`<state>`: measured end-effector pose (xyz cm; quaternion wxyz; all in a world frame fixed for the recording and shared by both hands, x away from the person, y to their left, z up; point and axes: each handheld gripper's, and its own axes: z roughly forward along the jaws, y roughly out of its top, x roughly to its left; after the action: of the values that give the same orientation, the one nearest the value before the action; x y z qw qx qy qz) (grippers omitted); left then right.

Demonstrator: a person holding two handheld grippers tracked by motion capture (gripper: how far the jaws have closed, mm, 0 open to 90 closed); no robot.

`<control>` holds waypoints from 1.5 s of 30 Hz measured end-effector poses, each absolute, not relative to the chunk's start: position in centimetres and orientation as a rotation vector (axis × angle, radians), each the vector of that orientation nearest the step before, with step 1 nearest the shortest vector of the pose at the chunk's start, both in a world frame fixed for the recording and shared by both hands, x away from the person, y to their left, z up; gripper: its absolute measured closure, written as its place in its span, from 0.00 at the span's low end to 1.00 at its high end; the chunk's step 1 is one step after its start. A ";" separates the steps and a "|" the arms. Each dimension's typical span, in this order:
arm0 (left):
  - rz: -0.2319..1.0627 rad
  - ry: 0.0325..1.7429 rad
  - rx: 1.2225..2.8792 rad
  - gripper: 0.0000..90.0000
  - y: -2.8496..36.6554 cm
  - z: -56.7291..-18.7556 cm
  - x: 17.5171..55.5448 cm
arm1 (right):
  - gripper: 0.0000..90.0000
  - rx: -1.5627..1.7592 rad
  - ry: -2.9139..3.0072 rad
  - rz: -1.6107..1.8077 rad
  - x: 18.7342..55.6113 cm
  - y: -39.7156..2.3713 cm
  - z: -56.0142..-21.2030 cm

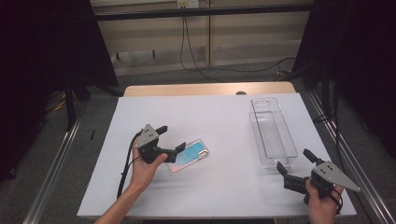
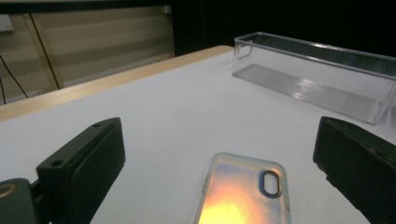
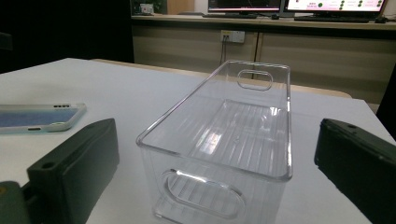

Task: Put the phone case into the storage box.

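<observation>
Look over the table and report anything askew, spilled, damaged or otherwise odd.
Nothing is spilled or visibly damaged. The phone case lies flat but slanted to the table's edges, between the open jaws of the left gripper. The clear bin stands upright and empty, in front of the open right gripper.

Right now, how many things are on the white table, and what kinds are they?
Phone cases: 1, the shiny phone case lying flat.
Clear plastic bins: 1, the clear bin, with nothing in it.
Grippers held over the table: 2, the left gripper and the right gripper, both open.
Total: 4
</observation>
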<state>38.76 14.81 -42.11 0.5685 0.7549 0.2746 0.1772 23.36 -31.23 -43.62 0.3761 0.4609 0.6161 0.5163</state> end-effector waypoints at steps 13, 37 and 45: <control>0.418 0.698 1.867 0.02 14.1 -41.9 41.4 | 0.00 1.184 1.579 1.322 23.4 -31.3 -43.7; 0.284 0.658 2.193 0.05 13.6 -40.7 42.3 | 0.00 1.180 1.581 1.326 23.4 -31.3 -43.7; 0.146 0.668 2.299 0.06 12.5 -41.4 42.4 | 0.00 1.176 1.583 1.321 23.4 -31.3 -43.7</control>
<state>42.36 12.49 -41.43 0.3630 0.8931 0.2595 0.0566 23.42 -31.29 -43.65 0.3746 0.4594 0.6185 0.5158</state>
